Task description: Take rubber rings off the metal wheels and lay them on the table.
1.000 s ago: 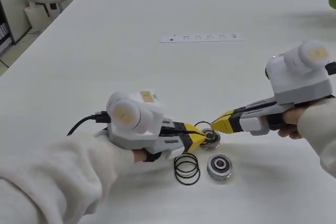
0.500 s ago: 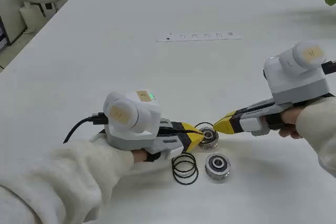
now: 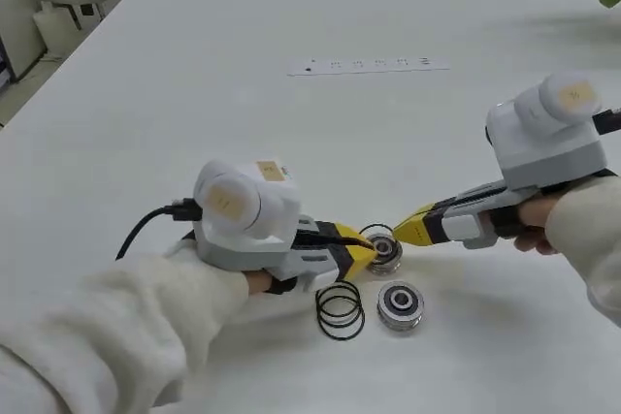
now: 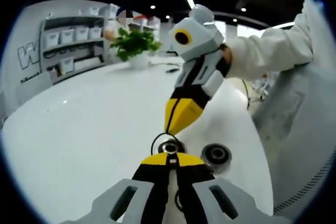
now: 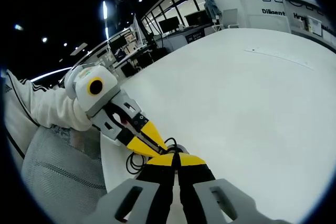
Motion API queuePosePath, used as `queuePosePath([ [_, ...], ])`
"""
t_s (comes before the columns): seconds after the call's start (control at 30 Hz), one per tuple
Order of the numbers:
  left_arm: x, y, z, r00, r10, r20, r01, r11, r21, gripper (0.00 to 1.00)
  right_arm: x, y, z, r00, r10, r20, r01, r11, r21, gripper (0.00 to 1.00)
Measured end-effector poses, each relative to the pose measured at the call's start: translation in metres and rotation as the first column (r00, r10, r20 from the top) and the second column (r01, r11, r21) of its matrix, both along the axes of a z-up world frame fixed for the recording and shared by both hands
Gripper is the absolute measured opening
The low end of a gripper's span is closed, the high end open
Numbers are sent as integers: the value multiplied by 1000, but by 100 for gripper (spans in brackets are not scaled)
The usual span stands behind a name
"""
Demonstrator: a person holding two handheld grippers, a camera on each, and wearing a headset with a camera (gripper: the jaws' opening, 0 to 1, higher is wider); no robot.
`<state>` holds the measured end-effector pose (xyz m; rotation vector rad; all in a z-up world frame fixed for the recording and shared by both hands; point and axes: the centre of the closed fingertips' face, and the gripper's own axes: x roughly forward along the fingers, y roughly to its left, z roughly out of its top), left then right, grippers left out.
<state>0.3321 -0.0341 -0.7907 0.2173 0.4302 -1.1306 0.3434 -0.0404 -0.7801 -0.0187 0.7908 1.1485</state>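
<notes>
Black rubber ring (image 3: 375,230) at lower centre is pinched by the right gripper (image 3: 401,234); left gripper (image 3: 367,251), jaws pressed together, touches the small metal wheel (image 3: 387,253).

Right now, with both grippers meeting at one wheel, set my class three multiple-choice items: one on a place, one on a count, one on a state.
1. Where do the loose black rubber rings lie?
A. On the white table, beside the free round metal wheel
B. On the white power strip
C. Around the free wheel

2. How many metal wheels are on the table?
A. One
B. Two
C. Four

3. How do the yellow jaws of the right gripper stand?
A. Wide open
B. Closed together
C. Clamped around the free wheel

Answers:
1 A: in the head view the rings lie flat on the table next to that wheel.
2 B: there is the free wheel, and the second wheel between the two gripper tips.
3 B: in the right gripper view the tips meet in a point.
</notes>
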Motion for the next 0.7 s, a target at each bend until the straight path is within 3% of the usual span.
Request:
queuePosePath([
  [0.03,-1,0,1,1000,-3,-16,3,1000,-7,9,0,0,1,1000,-1,-3,1,1000,3,0],
  [0.2,-3,2,2,1000,-17,-24,17,1000,9,23,-1,2,3,1000,1,-8,-1,1000,12,0],
  [0.47,-3,5,16,999,-32,-5,32,999,7,31,0,2,7,1000,-3,-11,4,1000,23,0],
  [0.7,-8,3,27,999,-44,-7,44,999,-4,40,0,4,15,1000,-4,0,4,999,38,0],
])
